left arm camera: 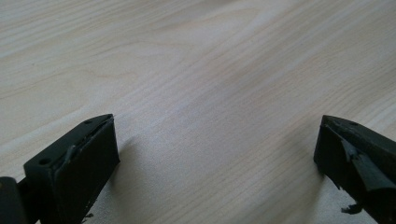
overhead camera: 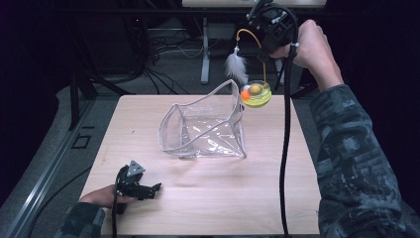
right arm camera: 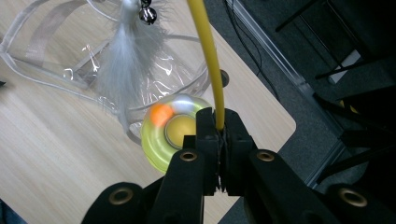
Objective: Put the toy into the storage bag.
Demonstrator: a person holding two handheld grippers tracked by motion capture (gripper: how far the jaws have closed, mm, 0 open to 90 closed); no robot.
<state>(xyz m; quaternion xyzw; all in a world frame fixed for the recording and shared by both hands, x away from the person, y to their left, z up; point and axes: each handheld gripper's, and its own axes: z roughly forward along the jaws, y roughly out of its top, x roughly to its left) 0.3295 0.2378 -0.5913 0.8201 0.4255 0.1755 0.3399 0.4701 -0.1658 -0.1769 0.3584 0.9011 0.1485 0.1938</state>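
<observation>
The right gripper (right arm camera: 219, 133) is clamping the yellow wand (right arm camera: 205, 56) of a cat toy, its hand raised high beyond the table's far edge. Feather (overhead camera: 236, 67) and yellow disc (overhead camera: 256, 93) are dangling below the fingers, over the clear bag (overhead camera: 203, 126). The left gripper (left arm camera: 215, 158) is resting open on the table (left arm camera: 187, 70), wrist low.

This looks like a lab or test room set up for recording. A bare light-wood desk (overhead camera: 208, 198) stands alone on grey carpet (overhead camera: 49, 129). At the top of the high view, loose cables (overhead camera: 168, 44) trail across the floor around a white stand leg (overhead camera: 205, 49). A metal rail (overhead camera: 44, 183) runs along the lower left, and the surroundings are dark.
</observation>
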